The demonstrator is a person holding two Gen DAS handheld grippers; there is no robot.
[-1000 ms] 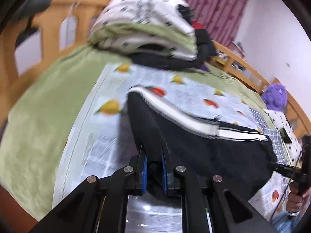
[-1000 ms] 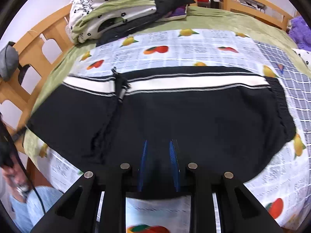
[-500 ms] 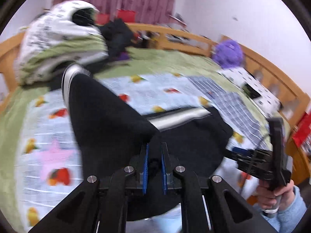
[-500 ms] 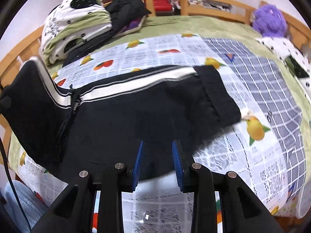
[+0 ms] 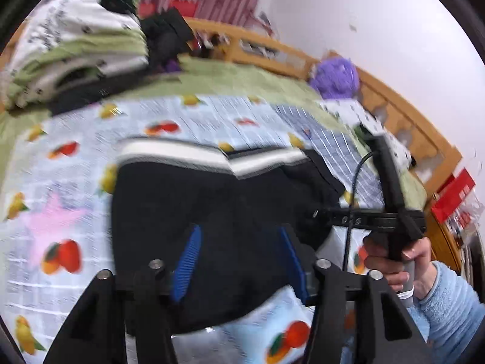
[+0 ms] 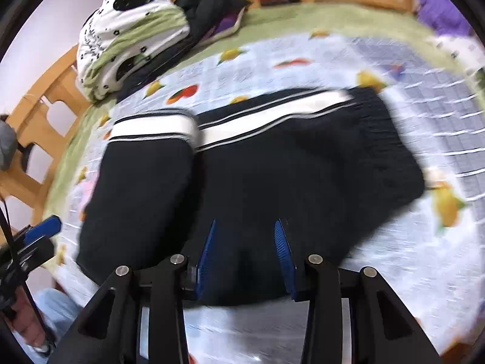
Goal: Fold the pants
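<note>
Black pants point(image 6: 248, 163) with a white side stripe point(image 6: 272, 115) lie folded on a fruit-print sheet point(image 6: 272, 54) spread over a wooden-framed bed point(image 6: 42, 103), filling the middle of the right wrist view. One leg section is doubled over at 9 o'clock, its striped edge meeting the stripe of the layer beneath near the center of the garment.

The right gripper point(image 6: 245, 254) sits at 6 o'clock in its own view, blue-padded jaws spread wide, with the near hem of the pants between them; the frame does not show whether the pads touch the cloth. The left gripper point(image 5: 239, 261) also stands wide apart at 6 o'clock in its view, over the near edge of the black fabric, gripping nothing. In the left wrist view the right gripper appears at 3 o'clock, held in the person's hand point(image 5: 397, 261), which emerges from a light blue sleeve point(image 5: 448, 309).

A stack of folded bedding point(image 6: 127, 33), white with black dots and green, sits at 11 o'clock, with dark clothing point(image 6: 212, 3) beside it. A purple plush toy point(image 5: 335, 75) rests at 2 o'clock by the rail. Both frames are motion-blurred; the sheet's fine print and a red item point(image 5: 453, 194) at 3 o'clock carry no legible writing.
</note>
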